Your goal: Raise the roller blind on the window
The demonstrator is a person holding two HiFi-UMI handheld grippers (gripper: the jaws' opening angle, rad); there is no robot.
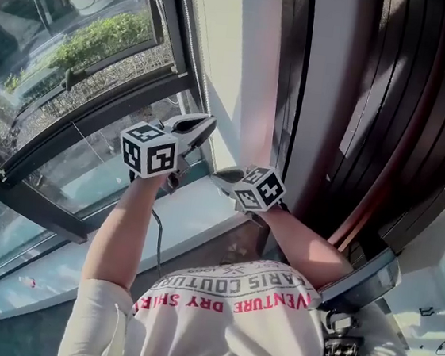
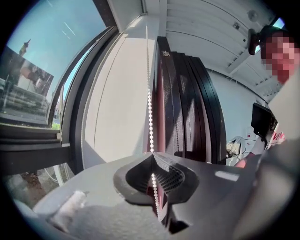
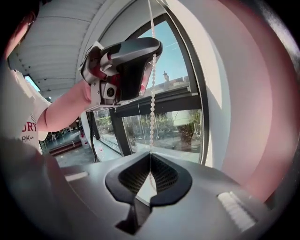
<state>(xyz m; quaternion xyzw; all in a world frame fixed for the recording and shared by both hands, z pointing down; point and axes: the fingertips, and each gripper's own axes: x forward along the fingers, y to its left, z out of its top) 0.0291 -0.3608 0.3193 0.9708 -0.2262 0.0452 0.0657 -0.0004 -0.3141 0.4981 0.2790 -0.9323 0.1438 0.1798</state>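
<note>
A white bead chain [image 1: 194,42] hangs beside the window frame [image 1: 171,32]. In the left gripper view the chain [image 2: 150,108] drops straight into my left gripper [image 2: 152,158], whose jaws are shut on it. In the right gripper view the same chain [image 3: 152,93] runs down into my right gripper [image 3: 150,157], also shut on it. In the head view the left gripper [image 1: 207,124] grips higher up and the right gripper [image 1: 220,174] just below it. The right gripper view shows the left gripper [image 3: 153,49] clamped on the chain above. The blind itself is out of view.
Dark folded panels [image 1: 421,116] stand to the right of the chain, against a white wall strip [image 1: 258,73]. A white sill [image 1: 178,220] runs under the glass [image 1: 69,52]. A cable [image 1: 155,245] hangs from the left gripper. White equipment [image 1: 438,317] sits at lower right.
</note>
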